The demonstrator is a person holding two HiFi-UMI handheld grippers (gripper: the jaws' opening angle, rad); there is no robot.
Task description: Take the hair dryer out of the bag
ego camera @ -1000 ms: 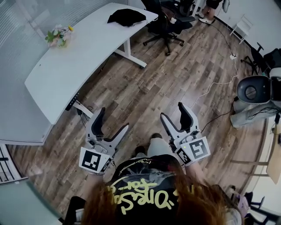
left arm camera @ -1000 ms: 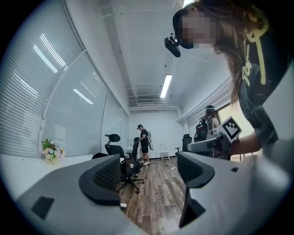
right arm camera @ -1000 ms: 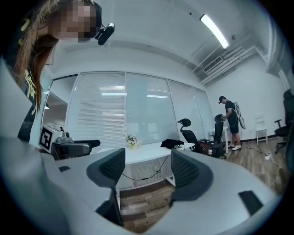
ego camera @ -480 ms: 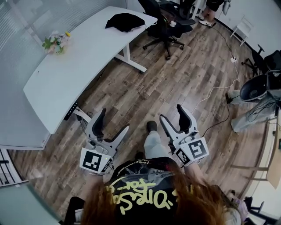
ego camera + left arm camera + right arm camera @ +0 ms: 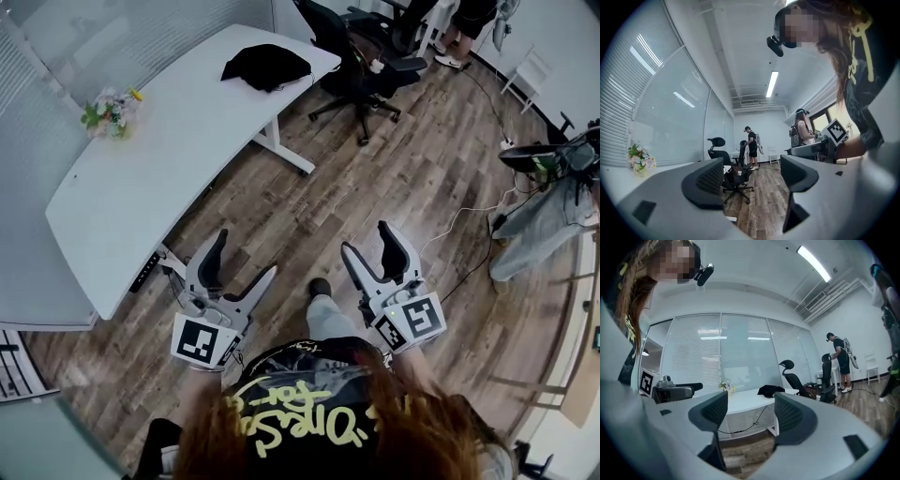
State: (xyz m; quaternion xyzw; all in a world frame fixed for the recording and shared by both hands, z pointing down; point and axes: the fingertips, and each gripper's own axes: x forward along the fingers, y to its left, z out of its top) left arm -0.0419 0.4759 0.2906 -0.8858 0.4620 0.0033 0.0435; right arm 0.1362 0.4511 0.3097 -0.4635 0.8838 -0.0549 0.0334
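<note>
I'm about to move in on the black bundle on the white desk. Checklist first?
1. Left claw open and empty: ok.
2. Right claw open and empty: ok.
3. Black bundle lying on the desk, apart from the flowers: ok.
4. Bundle within reach: not ok, it lies at the desk's far end, well away from both claws.
5. Hair dryer in sight: cannot tell, nothing of it shows.
6. Bundle's opening located: cannot tell.
</note>
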